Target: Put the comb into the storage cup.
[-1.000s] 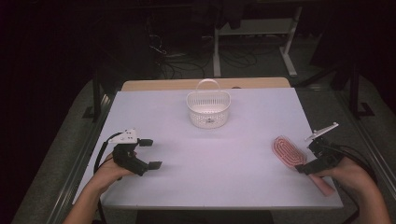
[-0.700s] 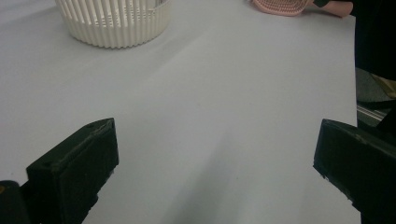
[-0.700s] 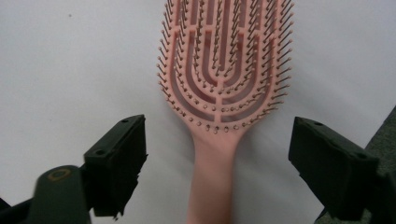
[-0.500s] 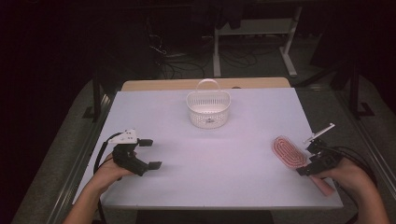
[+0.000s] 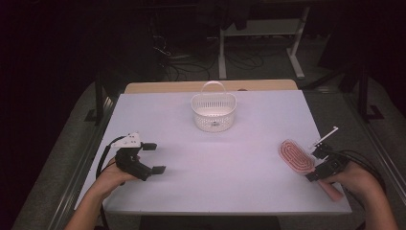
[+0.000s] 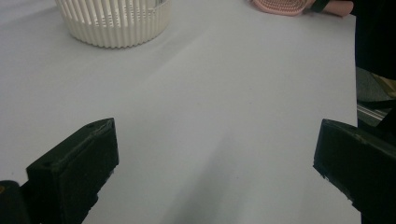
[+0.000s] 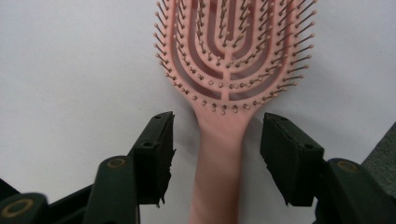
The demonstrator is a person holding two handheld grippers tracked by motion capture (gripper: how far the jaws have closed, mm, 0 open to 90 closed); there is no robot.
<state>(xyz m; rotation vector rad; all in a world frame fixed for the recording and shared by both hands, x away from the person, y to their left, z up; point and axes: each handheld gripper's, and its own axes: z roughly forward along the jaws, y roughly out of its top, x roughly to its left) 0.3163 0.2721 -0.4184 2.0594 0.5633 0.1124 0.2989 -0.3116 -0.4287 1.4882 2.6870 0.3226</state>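
Note:
A pink hairbrush [image 5: 296, 155] lies bristles-up at the table's right side, its handle pointing toward the person. My right gripper [image 5: 316, 164] straddles that handle just below the head. In the right gripper view the handle [image 7: 219, 158] runs between the two black jaws with a narrow gap on each side. The jaws have just been closing, and the pads are not touching the handle. My left gripper [image 5: 155, 158] rests at the table's left, open wide, with bare table between its fingers [image 6: 79, 158].
A white slatted basket [image 5: 214, 111] with a handle stands at the middle back of the white table [image 5: 215, 191]; its wall shows in the left gripper view as the basket [image 6: 116, 23]. Table edges drop off close to both hands.
The right gripper's jaws have drawn closer together around the brush handle. Both hands and the brush stay where they were.

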